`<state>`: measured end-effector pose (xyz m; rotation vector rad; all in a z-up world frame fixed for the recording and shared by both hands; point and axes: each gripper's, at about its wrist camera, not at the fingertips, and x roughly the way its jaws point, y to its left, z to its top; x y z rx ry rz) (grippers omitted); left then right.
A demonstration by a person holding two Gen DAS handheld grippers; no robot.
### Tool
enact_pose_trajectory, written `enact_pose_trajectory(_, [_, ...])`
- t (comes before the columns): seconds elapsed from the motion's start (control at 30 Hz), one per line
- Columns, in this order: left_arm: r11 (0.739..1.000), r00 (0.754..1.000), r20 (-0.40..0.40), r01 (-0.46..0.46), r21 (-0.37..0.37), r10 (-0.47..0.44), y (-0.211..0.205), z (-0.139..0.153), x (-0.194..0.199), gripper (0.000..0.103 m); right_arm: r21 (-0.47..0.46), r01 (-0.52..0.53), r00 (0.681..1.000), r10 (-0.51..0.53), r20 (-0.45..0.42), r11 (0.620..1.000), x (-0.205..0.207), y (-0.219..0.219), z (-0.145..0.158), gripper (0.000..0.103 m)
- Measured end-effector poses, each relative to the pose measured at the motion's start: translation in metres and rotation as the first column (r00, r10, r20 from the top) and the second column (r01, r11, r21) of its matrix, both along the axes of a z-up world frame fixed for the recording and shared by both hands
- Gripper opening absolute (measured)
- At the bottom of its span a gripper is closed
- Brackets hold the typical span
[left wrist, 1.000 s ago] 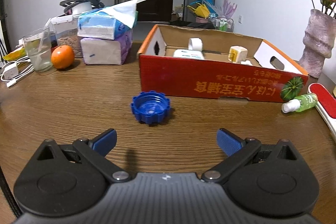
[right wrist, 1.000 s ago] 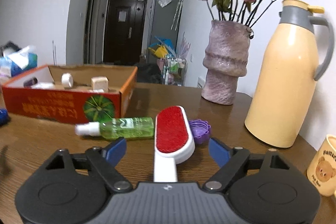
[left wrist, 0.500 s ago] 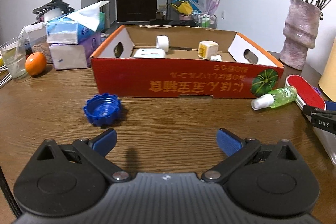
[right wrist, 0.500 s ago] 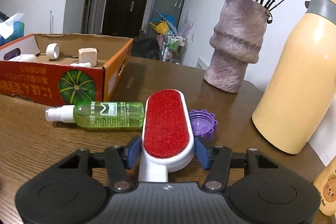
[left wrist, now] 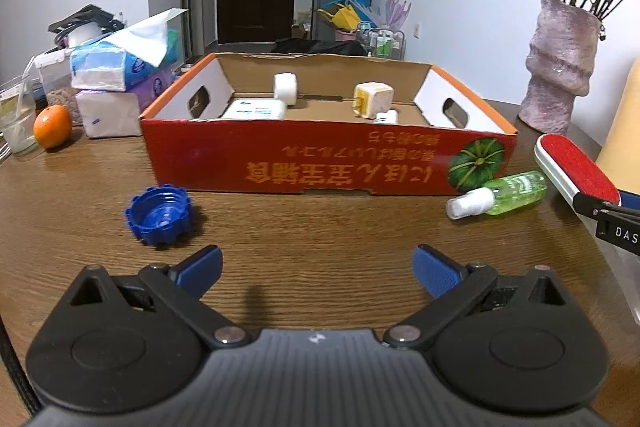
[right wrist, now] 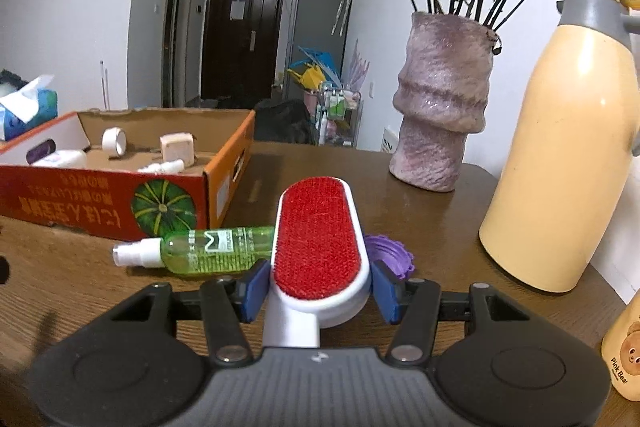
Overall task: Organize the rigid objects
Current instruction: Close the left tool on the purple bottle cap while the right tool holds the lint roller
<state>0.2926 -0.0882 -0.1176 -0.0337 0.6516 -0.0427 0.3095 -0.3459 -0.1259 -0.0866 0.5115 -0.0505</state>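
- Right gripper (right wrist: 319, 285): blue pads have just been closing and now press both white sides of the lint brush (right wrist: 318, 239), near the handle end of its red pad. Clamped on it, roughly a third open.
- Brush red face up, pointing straight ahead out of the jaws; from here I can't tell whether it is lifted or resting on the table (right wrist: 440, 227).
- Just left of the pads: green spray bottle (right wrist: 208, 251) lying on its side, white nozzle pointing left, its far end touching or tucked under the brush edge, can't tell which.
- Just right of the pads, half hidden behind the brush: purple cap (right wrist: 390, 253).
- Ahead-left: cardboard box (right wrist: 120, 187), open top, already holding a few small white items.
- Ahead-right: vase (right wrist: 440, 107) and yellow thermos (right wrist: 560, 147), both close to the swing path.
- Left gripper (left wrist: 318, 269): jaws wide apart, nothing between them, hovering over bare wood.
- Blue cap (left wrist: 158, 215) sits just ahead-left of its left finger, apart from it; box front wall straight ahead.
- Step, my read: grasp on the brush is done, carry to the box comes next.
- Next move calls for: lift clear of the bottle and purple cap, swing left over the box's near wall, release inside.
- Risk: dragging the bottle along if the lift is too low.
- Left gripper's likely target is the blue cap; needs a shift left and down.
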Motion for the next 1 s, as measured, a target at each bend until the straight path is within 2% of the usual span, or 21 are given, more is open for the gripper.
enact_pose_trajectory(0.47, [0.999,0.999,0.026,0.048,-0.015,-0.047,-0.071,0.009,0.007,0.103,0.048,-0.001,0.999,-0.002,0.045,0.999,-0.018,-0.050,0.008,0.054])
enact_pose_trajectory(1.0, [0.994,0.994,0.033,0.106,0.006,-0.107,-0.151,0.004,0.015,0.103,0.070,0.004,0.998,-0.009,0.070,0.998,-0.024,-0.098,0.011,0.054])
